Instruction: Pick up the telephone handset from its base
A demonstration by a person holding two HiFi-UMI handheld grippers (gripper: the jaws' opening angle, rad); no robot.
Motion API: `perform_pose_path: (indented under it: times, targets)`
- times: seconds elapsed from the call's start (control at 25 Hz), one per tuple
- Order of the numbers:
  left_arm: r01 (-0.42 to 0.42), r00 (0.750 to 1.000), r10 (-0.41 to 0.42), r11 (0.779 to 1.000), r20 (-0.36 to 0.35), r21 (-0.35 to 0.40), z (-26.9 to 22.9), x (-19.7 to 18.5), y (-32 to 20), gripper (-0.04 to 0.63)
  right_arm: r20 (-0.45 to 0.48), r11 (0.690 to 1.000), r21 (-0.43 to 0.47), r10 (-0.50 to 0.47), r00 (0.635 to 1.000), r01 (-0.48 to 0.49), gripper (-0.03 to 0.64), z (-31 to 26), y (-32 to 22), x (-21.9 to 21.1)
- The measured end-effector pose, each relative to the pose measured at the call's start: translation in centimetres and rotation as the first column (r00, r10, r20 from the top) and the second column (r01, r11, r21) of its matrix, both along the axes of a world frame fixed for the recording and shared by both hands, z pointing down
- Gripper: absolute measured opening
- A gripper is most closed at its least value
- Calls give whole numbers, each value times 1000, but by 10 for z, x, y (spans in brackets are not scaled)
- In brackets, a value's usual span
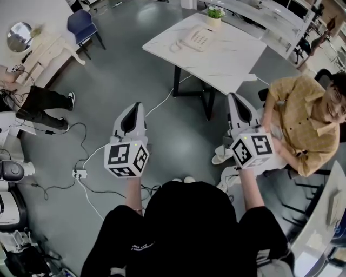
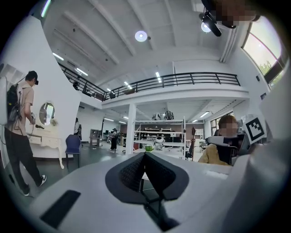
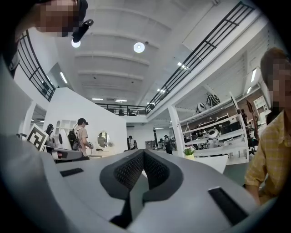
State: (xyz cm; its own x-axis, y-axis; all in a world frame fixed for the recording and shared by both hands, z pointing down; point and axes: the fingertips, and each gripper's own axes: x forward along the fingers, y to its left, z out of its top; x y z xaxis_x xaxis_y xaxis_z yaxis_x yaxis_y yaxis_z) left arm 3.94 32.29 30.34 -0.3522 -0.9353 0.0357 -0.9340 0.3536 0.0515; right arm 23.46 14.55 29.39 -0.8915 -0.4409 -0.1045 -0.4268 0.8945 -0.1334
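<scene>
A white telephone (image 1: 197, 38) sits on the far part of a white marble table (image 1: 232, 62), its handset (image 1: 185, 41) resting on the base's left side. Both grippers are held level over the grey floor, well short of the table. My left gripper (image 1: 132, 107) is shut with nothing in it; its dark pads meet at the tip (image 2: 144, 154). My right gripper (image 1: 237, 98) is shut and empty too, pads together (image 3: 143, 152). In the right gripper view the table's edge (image 3: 216, 162) shows ahead, but the telephone is hidden.
A small potted plant (image 1: 214, 15) stands behind the telephone. A seated person in a yellow shirt (image 1: 303, 121) is close on the right. Cables and a power strip (image 1: 79, 173) lie on the floor at left. A blue chair (image 1: 81, 24) stands far left.
</scene>
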Motion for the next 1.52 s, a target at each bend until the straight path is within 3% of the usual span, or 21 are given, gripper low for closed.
perform_pose_path:
  times: [0.2,0.6,1.16,1.52]
  targets:
    - [7,1000,-7,1000,-10,-15,3,3,-15,0,-4,1000,-19,-9,1000,9,-9,2,-17,-3]
    - [31,999,-32,999,-40,-26,20,-40,-48,0,-15,998,-54,-11,1000,10,-9,20,-55,-45]
    - [-100,989,93,993,-116,-57,39,-162,-176,0,-70,985,-104,134,988,-141,-9,32,-159,-153]
    - [-220,973,216,974,-82,-46,38,-219,-259,0,-62,966,-78,243,968,-247,-9,34,-221,-212]
